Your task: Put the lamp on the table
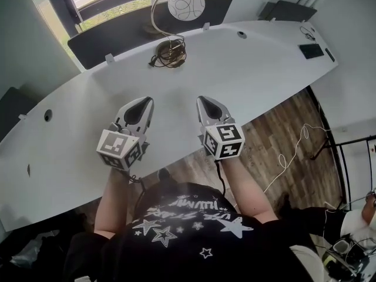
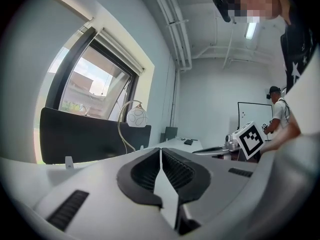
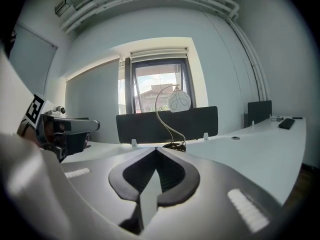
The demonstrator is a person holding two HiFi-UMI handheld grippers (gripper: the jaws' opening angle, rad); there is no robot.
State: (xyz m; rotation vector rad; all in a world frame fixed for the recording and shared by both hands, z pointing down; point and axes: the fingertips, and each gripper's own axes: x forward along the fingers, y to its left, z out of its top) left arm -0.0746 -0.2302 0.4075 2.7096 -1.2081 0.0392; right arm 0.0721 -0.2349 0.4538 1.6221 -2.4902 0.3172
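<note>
White tabletop fills the scene. The lamp (image 1: 186,4), with a curved brass-coloured stem and a patterned pale globe, stands on the table (image 1: 264,63) near its far edge. Its round base and coiled cord sit just in front of the dark partition (image 1: 117,37) fixed along that edge.

A person in a black shirt (image 1: 188,228) printed with white stars stands at the table's near edge, holding both tools side by side above the table's near half, well apart from the lamp. The left gripper (image 1: 143,103) has its jaws pressed together with nothing between them. The right gripper (image 1: 207,103) is likewise closed and empty. Both point across the table towards the lamp.

A flat dark device (image 1: 311,51) lies at the table's right end. Wooden floor (image 1: 282,140) shows below the table's near edge.
</note>
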